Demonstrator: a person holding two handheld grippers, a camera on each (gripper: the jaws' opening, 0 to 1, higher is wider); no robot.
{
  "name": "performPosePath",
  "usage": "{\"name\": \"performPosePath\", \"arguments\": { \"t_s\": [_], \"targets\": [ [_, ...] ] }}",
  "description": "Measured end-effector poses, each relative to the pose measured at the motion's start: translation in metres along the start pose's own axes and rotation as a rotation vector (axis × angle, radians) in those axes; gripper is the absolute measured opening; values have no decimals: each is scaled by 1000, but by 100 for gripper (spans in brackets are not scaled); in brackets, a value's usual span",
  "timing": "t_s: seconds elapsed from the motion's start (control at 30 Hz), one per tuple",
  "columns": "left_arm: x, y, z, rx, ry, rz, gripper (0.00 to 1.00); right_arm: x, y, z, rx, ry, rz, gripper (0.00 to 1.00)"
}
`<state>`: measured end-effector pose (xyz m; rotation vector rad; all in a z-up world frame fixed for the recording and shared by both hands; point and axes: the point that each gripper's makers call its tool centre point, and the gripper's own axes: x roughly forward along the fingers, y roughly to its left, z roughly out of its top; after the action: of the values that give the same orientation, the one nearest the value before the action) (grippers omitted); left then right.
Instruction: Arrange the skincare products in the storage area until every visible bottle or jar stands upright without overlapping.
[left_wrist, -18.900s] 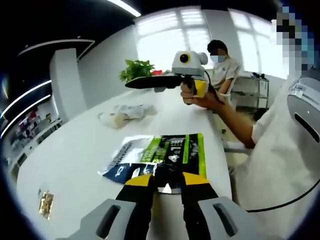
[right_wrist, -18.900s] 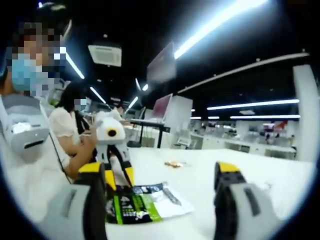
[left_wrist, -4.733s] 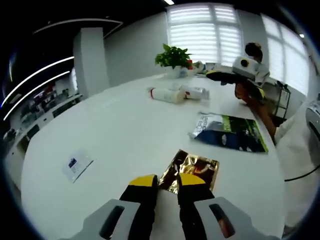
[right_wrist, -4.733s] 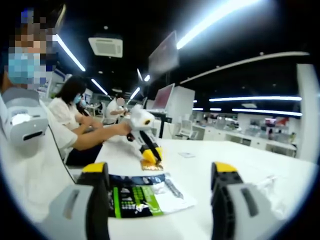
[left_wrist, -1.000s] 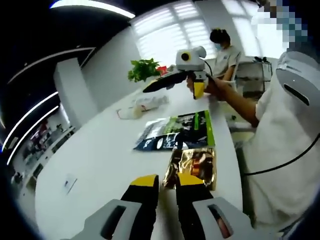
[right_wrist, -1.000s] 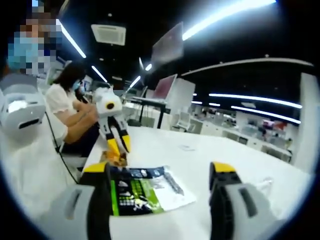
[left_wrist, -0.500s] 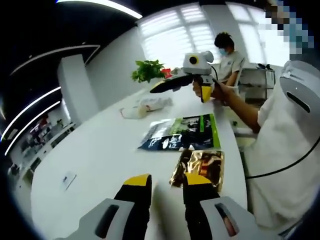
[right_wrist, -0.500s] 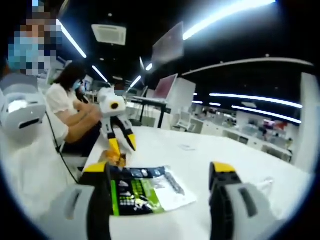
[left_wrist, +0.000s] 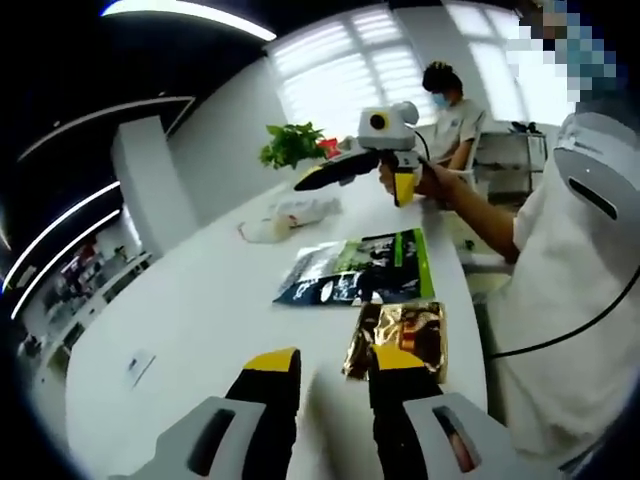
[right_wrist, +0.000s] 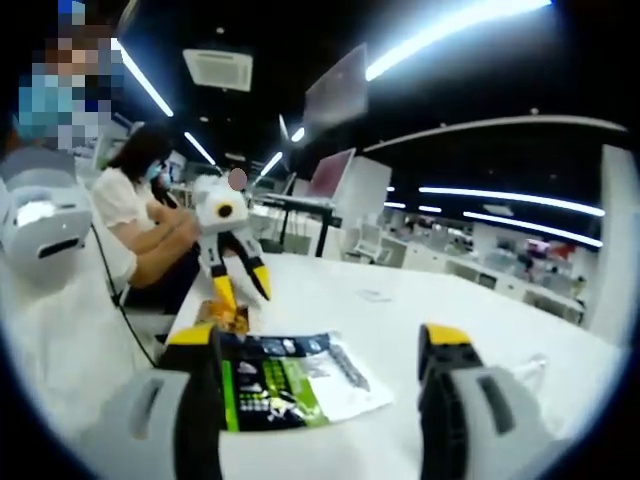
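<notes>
The gold sachet (left_wrist: 400, 335) lies flat just beyond my left gripper (left_wrist: 335, 368), jaws parted and empty, right gripper (right_wrist: 320, 350) spread wide over the green pouch (right_wrist: 285, 385); I should withdraw squarely, without dragging it.

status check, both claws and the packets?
Left claw open, empty, just off gold packet. Right claw open, above green packet. Both packets flat on table.
</notes>
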<state>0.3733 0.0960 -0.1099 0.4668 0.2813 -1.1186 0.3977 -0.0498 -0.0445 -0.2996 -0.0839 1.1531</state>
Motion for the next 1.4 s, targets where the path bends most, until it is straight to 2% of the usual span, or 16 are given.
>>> {"name": "performPosePath", "arguments": {
  "t_s": [0.13, 0.27, 0.33, 0.43, 0.53, 0.57, 0.7, 1.23, 1.4],
  "targets": [
    [0, -8, 3, -33, -24, -39, 33, 0, 0, 0, 0, 1, 0, 81],
    [2, -39, 12, -52, -54, -166, 34, 0, -1, 0, 1, 1, 0, 82],
    [3, -43, 12, -62, -52, -195, 36, 0, -1, 0, 1, 1, 0, 82],
    [5, -45, 11, -122, -59, -238, 37, 0, 0, -1, 0, 2, 1, 81],
    [11, -41, 2, -110, -26, -219, 37, 0, 0, -1, -1, 3, 1, 81],
    [10, -41, 6, -135, -51, -233, 37, 0, 0, -1, 0, 2, 3, 81],
    [13, -40, 2, -195, -38, -249, 37, 0, 0, 1, 4, -5, 4, 82],
    [14, -41, 2, -172, -37, -223, 37, 0, 1, -1, 5, 1, 4, 82],
    [14, -35, 3, -159, -52, -201, 37, 0, 1, -1, 4, 1, 3, 82]
  ]
}}
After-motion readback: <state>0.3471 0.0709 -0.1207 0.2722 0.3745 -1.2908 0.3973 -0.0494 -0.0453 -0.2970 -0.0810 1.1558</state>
